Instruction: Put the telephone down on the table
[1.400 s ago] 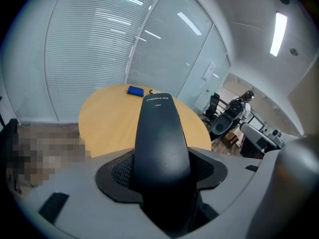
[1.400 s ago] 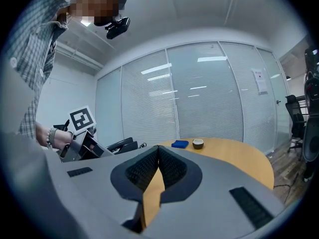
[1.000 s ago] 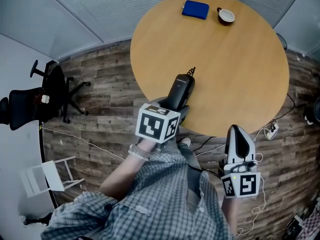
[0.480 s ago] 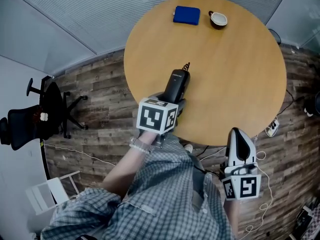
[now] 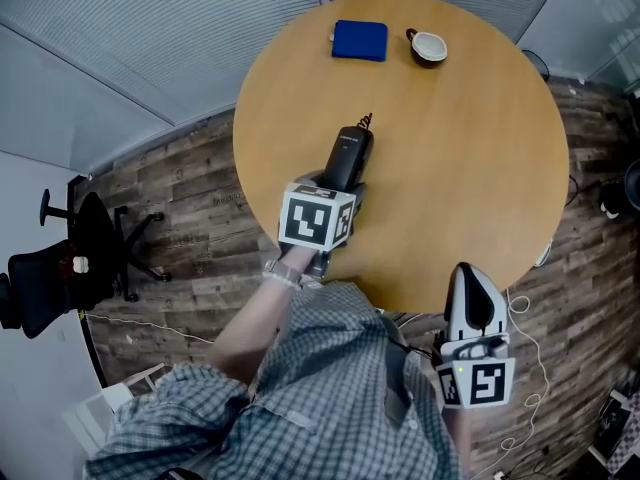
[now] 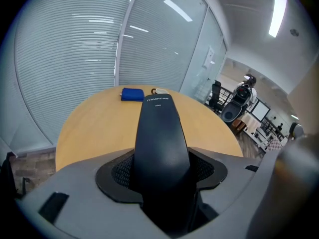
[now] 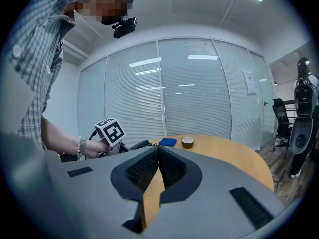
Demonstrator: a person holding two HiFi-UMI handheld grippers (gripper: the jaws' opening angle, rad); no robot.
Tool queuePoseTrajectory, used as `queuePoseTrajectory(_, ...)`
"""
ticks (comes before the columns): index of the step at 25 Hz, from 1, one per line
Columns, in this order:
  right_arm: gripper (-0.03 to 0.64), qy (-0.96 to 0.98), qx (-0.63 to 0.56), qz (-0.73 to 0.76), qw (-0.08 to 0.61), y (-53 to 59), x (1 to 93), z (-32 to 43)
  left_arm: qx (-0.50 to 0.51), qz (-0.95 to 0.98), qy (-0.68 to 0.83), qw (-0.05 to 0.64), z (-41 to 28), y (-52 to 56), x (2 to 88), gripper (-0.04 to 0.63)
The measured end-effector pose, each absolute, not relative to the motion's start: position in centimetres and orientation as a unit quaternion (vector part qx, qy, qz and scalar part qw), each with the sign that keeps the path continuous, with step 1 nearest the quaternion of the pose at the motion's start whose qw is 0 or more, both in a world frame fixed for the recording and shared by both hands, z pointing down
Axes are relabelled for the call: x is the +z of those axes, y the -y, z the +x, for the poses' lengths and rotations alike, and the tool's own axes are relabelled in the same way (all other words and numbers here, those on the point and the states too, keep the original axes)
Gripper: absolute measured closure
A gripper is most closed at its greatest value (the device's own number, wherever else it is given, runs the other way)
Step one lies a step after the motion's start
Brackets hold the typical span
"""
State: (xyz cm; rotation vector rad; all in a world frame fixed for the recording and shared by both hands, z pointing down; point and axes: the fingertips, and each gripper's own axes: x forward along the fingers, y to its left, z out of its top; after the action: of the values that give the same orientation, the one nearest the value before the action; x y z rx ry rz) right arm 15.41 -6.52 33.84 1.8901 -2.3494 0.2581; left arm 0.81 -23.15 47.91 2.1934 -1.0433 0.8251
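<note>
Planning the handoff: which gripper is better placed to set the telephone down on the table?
Left. The left gripper is shut on the telephone, held above the table. The right gripper is shut, empty, held back near the table's edge.

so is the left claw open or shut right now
Shut on the phone: the left gripper view shows the left claw with both pads pressed against the phone's sides.

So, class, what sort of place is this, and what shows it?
Probably an office meeting room: a round wooden table, glass walls with blinds, and an office chair.
</note>
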Motion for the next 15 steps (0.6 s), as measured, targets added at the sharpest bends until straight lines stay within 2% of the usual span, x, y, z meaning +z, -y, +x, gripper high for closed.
queuePoseTrajectory(6,0.607,0.759,0.104,0.64,0.065,7.8,34.9,15.4,0.332,0.821,0.386,0.259,1.5,27.2,49.9,0.316)
queuePoseTrajectory(15,0.607,0.748,0.124,0.648,0.072,10.0,36.0,15.1,0.352,0.808,0.397,0.256,2.7,31.6,53.8,0.316)
